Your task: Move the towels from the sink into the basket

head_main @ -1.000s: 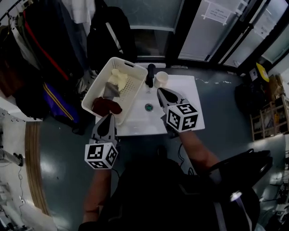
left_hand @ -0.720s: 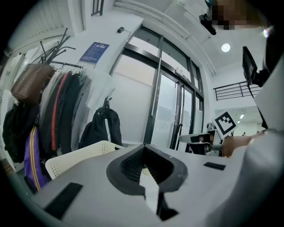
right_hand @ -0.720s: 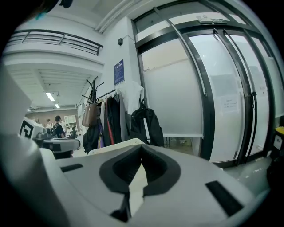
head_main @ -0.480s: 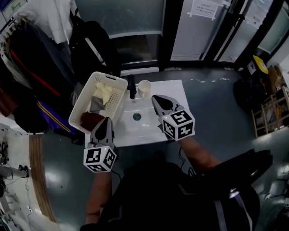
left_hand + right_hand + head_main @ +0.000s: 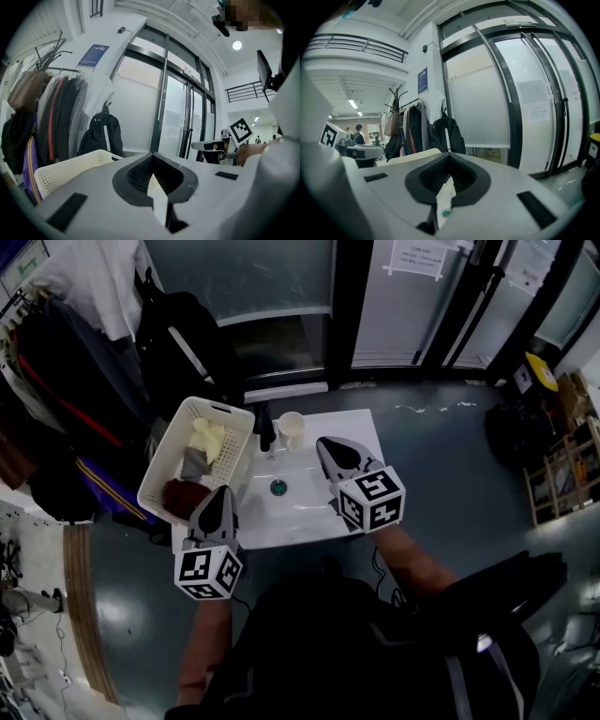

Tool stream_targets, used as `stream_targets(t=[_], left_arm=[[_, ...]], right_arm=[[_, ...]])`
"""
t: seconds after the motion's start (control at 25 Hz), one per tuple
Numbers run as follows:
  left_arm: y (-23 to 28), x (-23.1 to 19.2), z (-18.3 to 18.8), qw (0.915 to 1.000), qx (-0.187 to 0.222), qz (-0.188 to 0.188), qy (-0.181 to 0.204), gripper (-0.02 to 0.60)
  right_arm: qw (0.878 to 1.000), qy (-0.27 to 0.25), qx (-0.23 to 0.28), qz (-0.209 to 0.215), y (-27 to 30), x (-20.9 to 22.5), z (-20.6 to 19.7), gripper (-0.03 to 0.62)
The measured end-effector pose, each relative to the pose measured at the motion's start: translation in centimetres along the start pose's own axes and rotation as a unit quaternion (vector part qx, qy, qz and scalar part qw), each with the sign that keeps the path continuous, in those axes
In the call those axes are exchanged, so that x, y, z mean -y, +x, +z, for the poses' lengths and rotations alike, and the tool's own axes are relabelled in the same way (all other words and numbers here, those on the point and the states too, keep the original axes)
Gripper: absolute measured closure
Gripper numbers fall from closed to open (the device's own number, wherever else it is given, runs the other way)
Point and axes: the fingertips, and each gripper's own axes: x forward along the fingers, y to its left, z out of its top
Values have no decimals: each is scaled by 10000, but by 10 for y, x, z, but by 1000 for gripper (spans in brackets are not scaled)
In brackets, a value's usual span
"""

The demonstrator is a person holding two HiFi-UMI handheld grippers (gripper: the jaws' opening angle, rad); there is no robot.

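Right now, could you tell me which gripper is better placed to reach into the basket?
Left, I'd judge. The left gripper sits shut and empty right beside the near corner of the basket, by the dark red towel. The right gripper, also shut, hangs over the right side of the sink, beyond the drain.

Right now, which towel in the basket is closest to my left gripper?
The dark red towel, at the basket's near end; the grey towel and pale yellow towel lie farther back.
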Motion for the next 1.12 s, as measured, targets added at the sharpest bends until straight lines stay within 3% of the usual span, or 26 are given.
stream_targets(t=[0.24,1.12], left_arm=[[-1,2,1,10000,-30,-29,41,577],[-10,2,6,9999,14,-49,155,578]], right_arm=[[9998,183,109,44,-5,-1,1,586],[9996,114,89,-222,-5,3,-2,586]])
